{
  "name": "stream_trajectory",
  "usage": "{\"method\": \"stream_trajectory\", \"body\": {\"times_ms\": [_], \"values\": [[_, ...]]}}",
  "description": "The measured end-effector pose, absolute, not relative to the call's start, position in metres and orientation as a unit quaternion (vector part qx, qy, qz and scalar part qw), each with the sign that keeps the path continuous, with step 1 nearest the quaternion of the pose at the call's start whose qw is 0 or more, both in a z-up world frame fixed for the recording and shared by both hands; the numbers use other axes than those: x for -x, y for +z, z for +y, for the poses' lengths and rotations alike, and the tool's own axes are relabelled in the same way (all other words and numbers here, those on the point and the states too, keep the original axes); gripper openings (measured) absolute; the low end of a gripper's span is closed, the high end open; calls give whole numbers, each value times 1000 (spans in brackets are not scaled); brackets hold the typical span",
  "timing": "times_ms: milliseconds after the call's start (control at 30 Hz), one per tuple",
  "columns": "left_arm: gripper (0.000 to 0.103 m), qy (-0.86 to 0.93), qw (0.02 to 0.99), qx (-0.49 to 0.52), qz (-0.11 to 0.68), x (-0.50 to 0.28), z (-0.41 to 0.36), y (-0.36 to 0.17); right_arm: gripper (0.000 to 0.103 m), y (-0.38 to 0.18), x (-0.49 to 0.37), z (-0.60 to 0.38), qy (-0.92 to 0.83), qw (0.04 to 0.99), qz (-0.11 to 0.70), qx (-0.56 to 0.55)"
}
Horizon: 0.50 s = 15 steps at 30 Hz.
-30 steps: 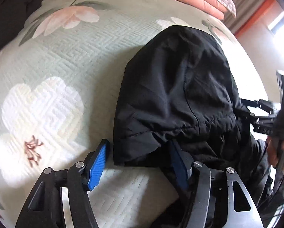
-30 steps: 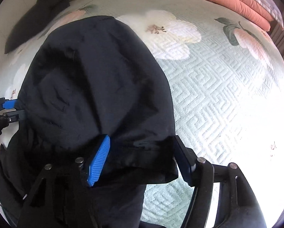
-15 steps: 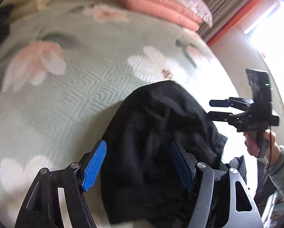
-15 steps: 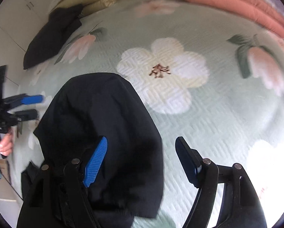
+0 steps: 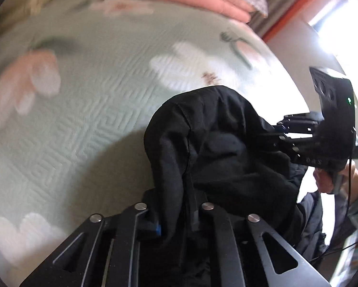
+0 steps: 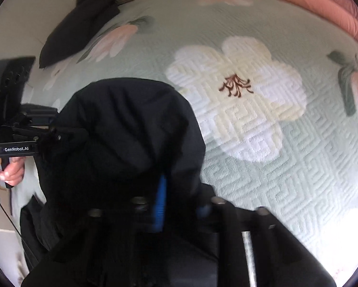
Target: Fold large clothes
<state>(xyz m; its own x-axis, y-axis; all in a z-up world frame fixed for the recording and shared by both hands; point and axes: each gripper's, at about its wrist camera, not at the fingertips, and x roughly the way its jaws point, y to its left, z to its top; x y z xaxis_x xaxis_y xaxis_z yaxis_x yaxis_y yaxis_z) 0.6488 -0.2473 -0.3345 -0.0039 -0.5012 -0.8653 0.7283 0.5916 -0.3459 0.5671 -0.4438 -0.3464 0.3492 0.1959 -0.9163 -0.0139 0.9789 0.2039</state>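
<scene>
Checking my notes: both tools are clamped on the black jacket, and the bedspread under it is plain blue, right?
Not plain blue: the bedspread is pale green with big flowers, clear in the right wrist view. Both tools, left and right, do clamp the black jacket.

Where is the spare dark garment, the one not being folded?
In the right wrist view, the dark garment lies at upper left on the floral bedspread, beyond the held black jacket.

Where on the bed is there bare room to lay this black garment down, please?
Free: the quilt around the white flower, between the black garment and the pink bedding. Crowded: the far left corner, where a dark bundle lies, and the near edge, where both tongs grip the cloth.
</scene>
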Motion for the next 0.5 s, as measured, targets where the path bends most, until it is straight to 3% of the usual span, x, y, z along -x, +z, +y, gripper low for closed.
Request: {"method": "stream_trajectory", "body": {"times_ms": [300, 500], "values": [[10, -472, 772, -115, 410, -527, -188, -203, 13, -215, -449, -380, 29, 896, 442, 6], [10, -462, 793, -153, 365, -421, -142, -159, 13, -168, -336, -317, -8, 914, 400, 58]]}}
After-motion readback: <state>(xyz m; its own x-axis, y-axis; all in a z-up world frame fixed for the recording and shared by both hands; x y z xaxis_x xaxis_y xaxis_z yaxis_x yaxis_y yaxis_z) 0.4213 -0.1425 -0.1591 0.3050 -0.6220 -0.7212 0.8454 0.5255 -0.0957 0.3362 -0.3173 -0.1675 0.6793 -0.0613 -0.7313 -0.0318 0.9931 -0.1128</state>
